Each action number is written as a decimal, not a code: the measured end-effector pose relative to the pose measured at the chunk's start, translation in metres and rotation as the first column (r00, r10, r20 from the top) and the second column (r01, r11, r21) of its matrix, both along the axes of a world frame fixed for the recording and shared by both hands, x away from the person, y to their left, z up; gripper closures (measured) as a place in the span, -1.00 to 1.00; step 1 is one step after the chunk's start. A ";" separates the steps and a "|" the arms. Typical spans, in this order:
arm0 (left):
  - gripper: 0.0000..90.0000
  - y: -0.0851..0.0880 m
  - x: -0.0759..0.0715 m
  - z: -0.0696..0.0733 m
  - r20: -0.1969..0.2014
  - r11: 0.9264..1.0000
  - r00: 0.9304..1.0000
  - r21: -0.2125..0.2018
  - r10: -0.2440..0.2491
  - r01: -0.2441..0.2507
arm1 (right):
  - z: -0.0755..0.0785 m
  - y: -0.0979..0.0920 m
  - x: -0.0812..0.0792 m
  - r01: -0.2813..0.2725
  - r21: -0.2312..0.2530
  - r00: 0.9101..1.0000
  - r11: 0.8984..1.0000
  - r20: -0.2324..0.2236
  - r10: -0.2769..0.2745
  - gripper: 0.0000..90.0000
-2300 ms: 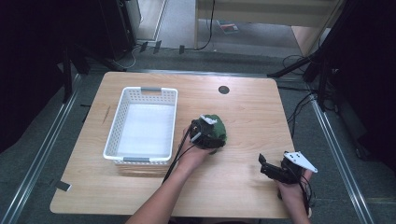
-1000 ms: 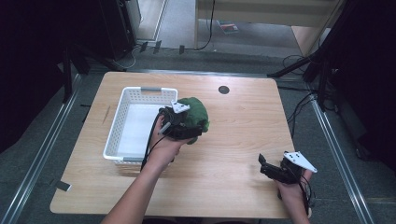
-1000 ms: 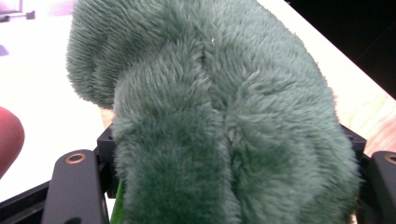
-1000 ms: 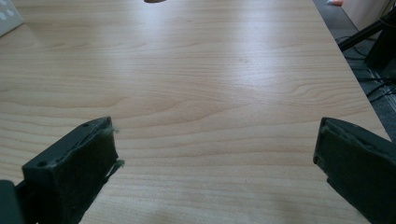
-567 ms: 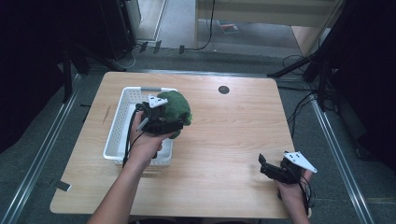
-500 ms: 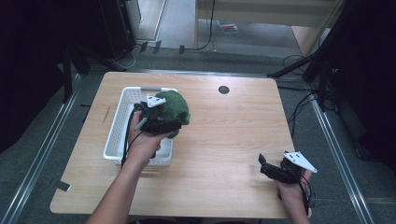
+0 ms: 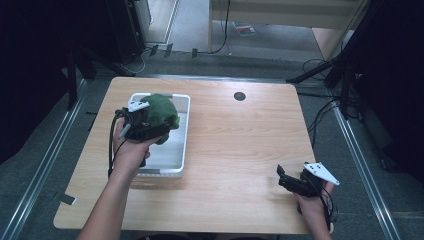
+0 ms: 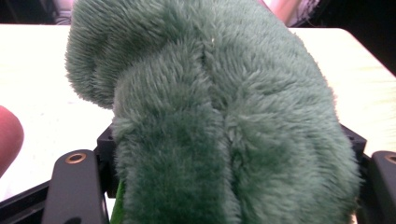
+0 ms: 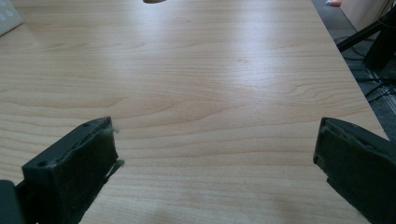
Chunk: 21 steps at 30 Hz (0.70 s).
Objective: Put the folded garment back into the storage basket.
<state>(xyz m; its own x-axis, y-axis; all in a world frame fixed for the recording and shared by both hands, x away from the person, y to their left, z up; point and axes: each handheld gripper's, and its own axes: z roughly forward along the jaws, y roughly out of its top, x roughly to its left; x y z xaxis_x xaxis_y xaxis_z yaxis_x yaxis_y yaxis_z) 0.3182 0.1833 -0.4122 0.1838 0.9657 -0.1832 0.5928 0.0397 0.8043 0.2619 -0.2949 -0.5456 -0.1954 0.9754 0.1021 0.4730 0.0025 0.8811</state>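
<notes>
Green plush, a soft toy (image 7: 161, 116), hangs in the left gripper (image 7: 150, 125) above the white basket (image 7: 184, 131) at the left part of the wooden counter (image 7: 240, 145). The jaws are clamped on the toy; in the left gripper view the fur (image 8: 224, 126) bulges out between them and hides the pads completely, so I cannot tell how much of the body they really catch.

What could go wrong from here, in my judgement: the toy is soft and bulky, and most of its mass sits in front of and above the jaws, not between them. If the jaws open while the toy is near the far wall, it may land on the rim and roll out onto the counter. The fur may also stick to the pads for a moment, so the toy could drop late or crooked. A fast descent could push the light basket sideways, because nothing holds it.

In the high view the toy is over the far half of the basket, apart from its floor as far as I can see. The right gripper (image 7: 295, 182) rests at the near right corner of the counter, well apart from the basket, and its jaws stand wide apart with only bare wood between them.
</notes>
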 end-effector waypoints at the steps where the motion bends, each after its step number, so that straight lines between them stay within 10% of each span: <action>1: -0.42 0.005 0.001 -0.002 -0.003 1.000 1.000 0.001 0.006 -0.006 | 0.000 0.000 0.000 0.000 -0.001 1.000 1.000 0.000 0.000 -1.00; 21: -0.45 0.030 0.030 -0.045 -0.066 0.999 0.997 -0.015 0.051 -0.052 | 0.000 0.000 0.000 0.005 0.000 1.000 1.000 -0.003 -0.005 -1.00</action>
